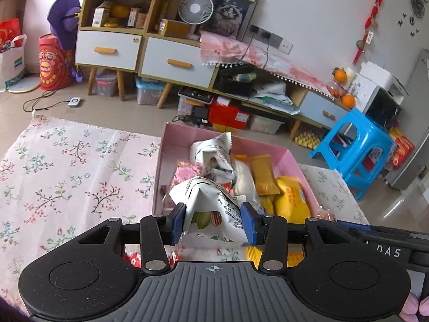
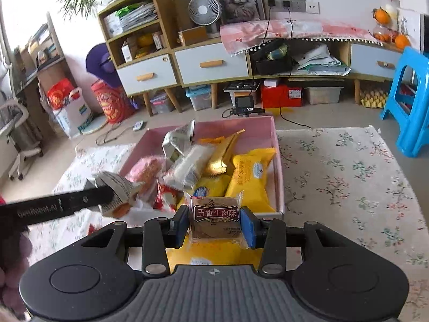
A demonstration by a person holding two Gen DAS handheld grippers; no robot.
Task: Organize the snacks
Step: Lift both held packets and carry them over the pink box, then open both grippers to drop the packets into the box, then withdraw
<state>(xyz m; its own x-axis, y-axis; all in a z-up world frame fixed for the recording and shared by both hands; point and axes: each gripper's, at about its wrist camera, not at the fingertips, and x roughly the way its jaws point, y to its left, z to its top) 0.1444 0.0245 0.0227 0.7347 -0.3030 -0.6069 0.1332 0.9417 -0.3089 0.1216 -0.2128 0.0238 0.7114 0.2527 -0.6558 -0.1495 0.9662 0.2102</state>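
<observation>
A pink box [image 1: 171, 145] sits on a floral mat and holds several snack packets: white, orange, yellow and pink. My left gripper [image 1: 213, 221] is shut on a white snack packet [image 1: 209, 201] just above the box's near edge. The box also shows in the right wrist view [image 2: 270, 126], where the left gripper's arm [image 2: 61, 206] comes in from the left with the white packet [image 2: 115, 187]. My right gripper [image 2: 214, 226] is shut on a small brown packet with a red label [image 2: 214, 217], above the box's near right corner.
A floral mat [image 1: 67, 166] covers the floor around the box. A blue plastic stool [image 1: 356, 147] stands to the right. Low cabinets with drawers [image 1: 171, 59] and storage bins line the far wall. A yellow packet [image 2: 209, 255] lies under my right gripper.
</observation>
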